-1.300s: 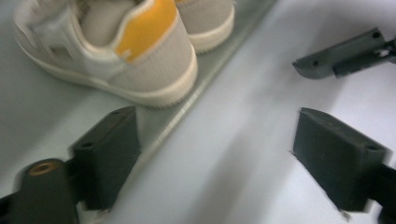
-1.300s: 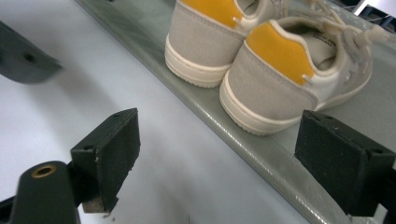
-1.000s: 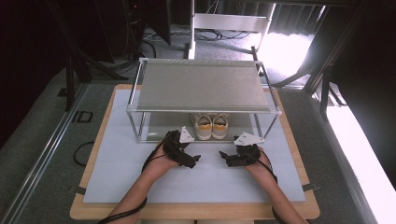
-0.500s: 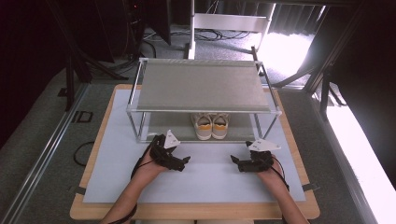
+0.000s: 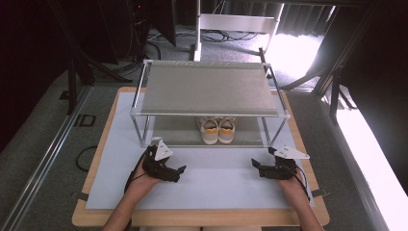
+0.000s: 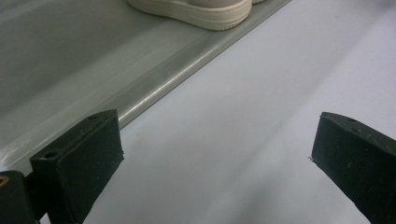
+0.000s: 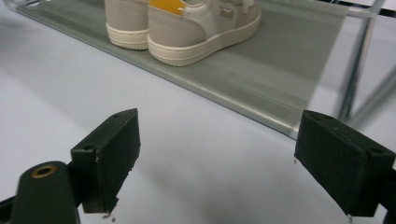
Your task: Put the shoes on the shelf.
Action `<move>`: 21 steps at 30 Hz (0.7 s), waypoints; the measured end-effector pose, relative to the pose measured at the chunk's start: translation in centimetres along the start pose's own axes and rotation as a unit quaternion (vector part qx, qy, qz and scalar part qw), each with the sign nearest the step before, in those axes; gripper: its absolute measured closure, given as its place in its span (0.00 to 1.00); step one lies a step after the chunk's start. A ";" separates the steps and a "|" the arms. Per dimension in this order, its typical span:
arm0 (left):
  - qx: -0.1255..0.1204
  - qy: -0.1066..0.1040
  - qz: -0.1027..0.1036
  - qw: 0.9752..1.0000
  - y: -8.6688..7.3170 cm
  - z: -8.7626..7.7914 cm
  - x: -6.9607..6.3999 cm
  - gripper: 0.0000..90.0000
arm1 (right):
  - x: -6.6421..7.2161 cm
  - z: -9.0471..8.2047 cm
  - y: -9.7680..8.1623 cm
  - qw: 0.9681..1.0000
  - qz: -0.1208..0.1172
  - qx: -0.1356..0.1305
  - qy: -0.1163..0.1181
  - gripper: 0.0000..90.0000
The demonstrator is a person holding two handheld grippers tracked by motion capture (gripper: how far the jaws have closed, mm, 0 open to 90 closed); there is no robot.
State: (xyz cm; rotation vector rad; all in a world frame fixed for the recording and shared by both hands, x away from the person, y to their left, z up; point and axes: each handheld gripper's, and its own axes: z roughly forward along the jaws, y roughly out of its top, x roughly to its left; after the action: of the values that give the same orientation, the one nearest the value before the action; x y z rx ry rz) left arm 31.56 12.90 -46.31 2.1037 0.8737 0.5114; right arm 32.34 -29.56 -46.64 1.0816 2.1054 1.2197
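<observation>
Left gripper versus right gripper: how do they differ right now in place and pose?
The left gripper sits left of the shoes, the right gripper to their right. The left gripper's jaws point rightward, the right gripper's point leftward, so they face each other. Both are open, holding nothing, over the white mat in front of the rack.

Rack: bright metal tubing, shelves of grey matt sheet with fine texture. Shoes: beige, smooth leather-like uppers, cream rubbery soles, yellow patches. Mat: pale, smooth, faint sheen. Table: light wood edge. Left gripper and right gripper: black matt plastic, lightly scuffed.
</observation>
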 end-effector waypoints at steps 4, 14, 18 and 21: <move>-0.014 0.007 -0.015 1.000 -0.6 -0.8 0.4 0.02 | -0.7 -0.7 -0.4 1.000 0.003 -0.001 -0.012 0.15; -0.036 0.034 -0.012 0.999 -2.1 -2.2 0.5 0.02 | -2.6 -2.9 -1.9 0.998 0.031 -0.020 -0.056 0.15; -0.048 0.046 -0.013 0.998 -2.4 -2.8 0.4 0.02 | -3.3 -3.7 -2.3 0.996 0.040 -0.024 -0.073 0.15; -0.059 0.058 -0.016 0.996 -2.6 -3.3 0.5 0.02 | -3.7 -4.2 -2.5 0.995 0.041 -0.026 -0.088 0.15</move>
State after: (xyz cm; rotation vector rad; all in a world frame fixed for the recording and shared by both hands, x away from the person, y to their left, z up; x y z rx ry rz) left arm 28.85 16.11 -46.30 1.9658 0.9190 0.6566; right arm 30.49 -35.39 -46.66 1.2149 1.9033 1.1648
